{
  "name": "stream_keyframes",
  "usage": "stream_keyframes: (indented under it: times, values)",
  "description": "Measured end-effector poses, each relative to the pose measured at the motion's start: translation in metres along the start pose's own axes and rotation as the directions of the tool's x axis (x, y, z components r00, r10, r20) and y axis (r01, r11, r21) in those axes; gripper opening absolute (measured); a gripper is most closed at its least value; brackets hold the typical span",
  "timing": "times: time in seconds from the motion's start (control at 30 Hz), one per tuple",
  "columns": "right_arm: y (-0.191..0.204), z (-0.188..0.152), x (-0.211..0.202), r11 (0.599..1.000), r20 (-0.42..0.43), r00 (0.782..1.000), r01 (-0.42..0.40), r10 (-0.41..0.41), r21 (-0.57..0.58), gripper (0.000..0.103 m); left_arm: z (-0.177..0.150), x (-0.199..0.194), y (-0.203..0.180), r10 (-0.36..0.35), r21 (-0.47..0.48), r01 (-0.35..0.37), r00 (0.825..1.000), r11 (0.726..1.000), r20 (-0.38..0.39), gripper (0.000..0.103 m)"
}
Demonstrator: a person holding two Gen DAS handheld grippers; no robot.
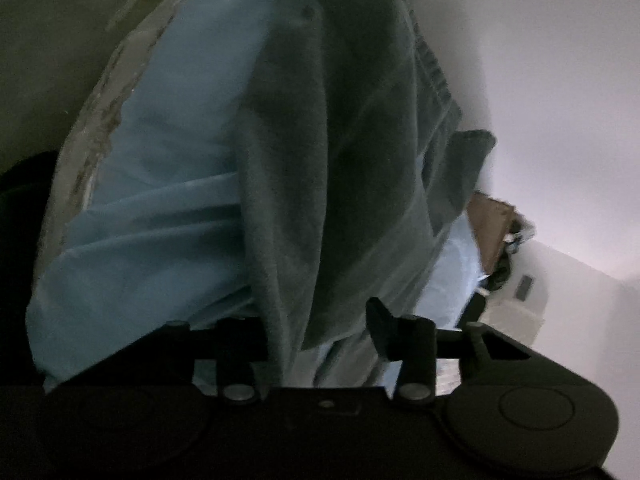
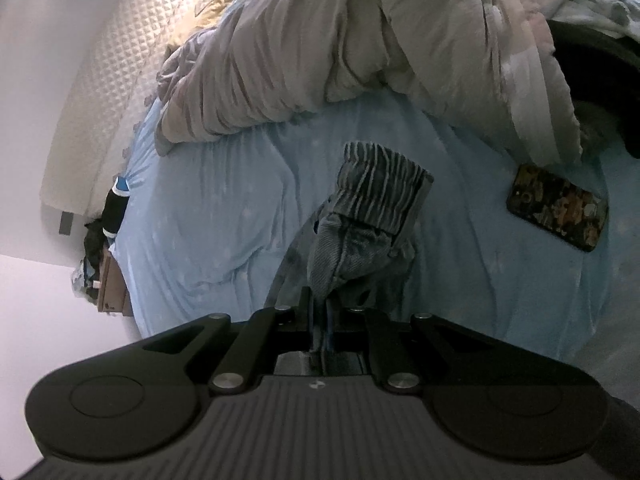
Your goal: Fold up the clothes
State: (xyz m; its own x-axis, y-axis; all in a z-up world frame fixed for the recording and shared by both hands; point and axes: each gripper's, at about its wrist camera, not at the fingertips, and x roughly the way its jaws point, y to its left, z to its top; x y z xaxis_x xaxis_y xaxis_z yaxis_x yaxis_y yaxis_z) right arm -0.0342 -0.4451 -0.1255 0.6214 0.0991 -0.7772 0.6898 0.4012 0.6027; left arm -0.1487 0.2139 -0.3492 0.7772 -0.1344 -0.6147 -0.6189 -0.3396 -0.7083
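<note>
Right gripper (image 2: 320, 312) of mine clamps the grey garment's (image 2: 360, 240) ribbed cuff above the blue bedsheet (image 2: 200, 220); left gripper (image 1: 320, 332) straddles its fleece, grip unclear.

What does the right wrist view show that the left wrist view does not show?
Only the right wrist view shows the phone lying on the sheet, the crumpled duvet, and the right tool shut on the garment's ribbed cuff. Only the left wrist view shows the garment's broad dark body with a button, draped between the left tool's fingers. Both show the light blue bedsheet and a white wall.
</note>
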Motion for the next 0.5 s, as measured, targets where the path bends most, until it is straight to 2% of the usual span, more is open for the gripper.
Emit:
stream_keyframes:
  times: [0.17,0.33,0.47,0.5]
  values:
    - [-0.003,0.0,0.003,1.0,0.006,1.0,0.012,-0.012,-0.001,0.006,0.0,0.01,-0.003,0.109,0.013,-0.11,0.994,0.994,0.002,0.035]
    - [-0.005,0.004,0.005,0.999,0.004,0.999,0.033,-0.033,-0.005,0.005,-0.001,0.02,-0.006,0.215,0.026,-0.215,0.977,0.976,0.009,0.033]
    - [-0.006,0.007,0.01,0.999,0.001,0.999,0.045,-0.045,-0.011,0.005,-0.006,0.013,-0.016,0.278,0.069,-0.28,0.96,0.958,0.032,0.01]
    - [-0.006,0.007,0.012,0.999,0.0,0.999,0.048,-0.048,-0.012,0.005,-0.007,0.011,-0.019,0.293,0.081,-0.295,0.955,0.952,0.039,0.007]
